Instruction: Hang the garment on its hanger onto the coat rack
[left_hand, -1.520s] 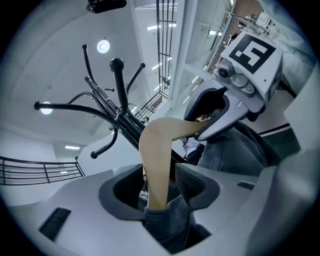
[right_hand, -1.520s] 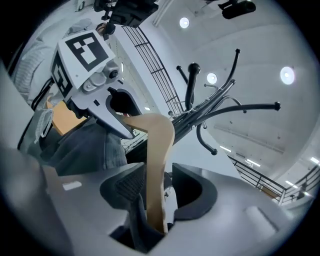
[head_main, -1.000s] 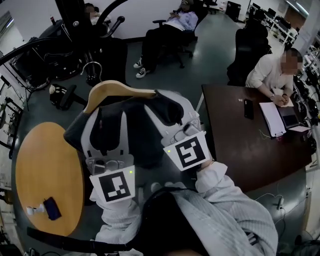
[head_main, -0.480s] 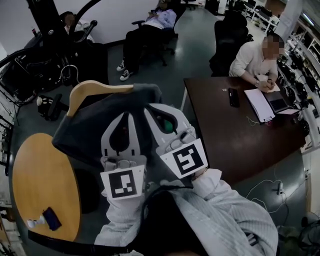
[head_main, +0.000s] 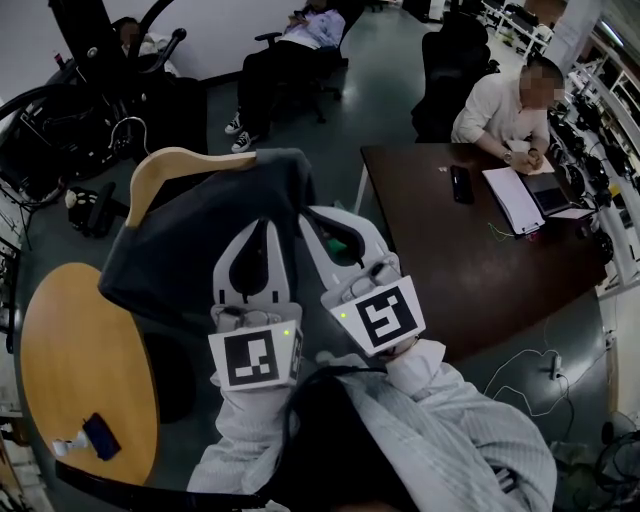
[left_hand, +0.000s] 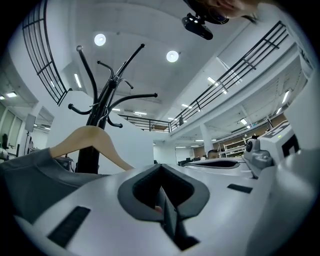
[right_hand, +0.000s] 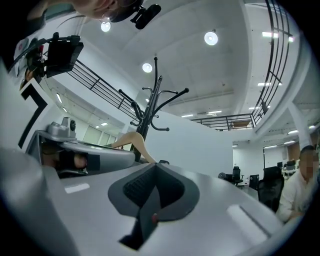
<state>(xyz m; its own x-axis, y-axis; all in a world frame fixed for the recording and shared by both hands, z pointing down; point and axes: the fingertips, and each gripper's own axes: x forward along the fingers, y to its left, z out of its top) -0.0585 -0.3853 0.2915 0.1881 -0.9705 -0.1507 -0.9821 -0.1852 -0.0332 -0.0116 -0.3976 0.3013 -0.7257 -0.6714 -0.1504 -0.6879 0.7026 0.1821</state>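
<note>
Left claw (head_main: 260, 226) closed | right claw (head_main: 313, 219) closed | grey garment (head_main: 190, 250) draped over wooden hanger (head_main: 170, 163)

A round wooden counter (head_main: 70, 350) at left carries a small blue item (head_main: 102, 436). A dark counter (head_main: 450, 270) at right holds a phone (head_main: 460, 184), papers (head_main: 515, 198) and a laptop (head_main: 560, 205). One person (head_main: 500, 105) sits there. Another person (head_main: 285, 55) reclines in a chair farther back.

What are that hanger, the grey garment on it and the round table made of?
Hanger: pale wood apparently, smooth tan curve.
Garment: soft dark grey cloth, it drapes and folds.
Round table: orange-brown top with low sheen, wood or laminate; can't tell which.
</note>
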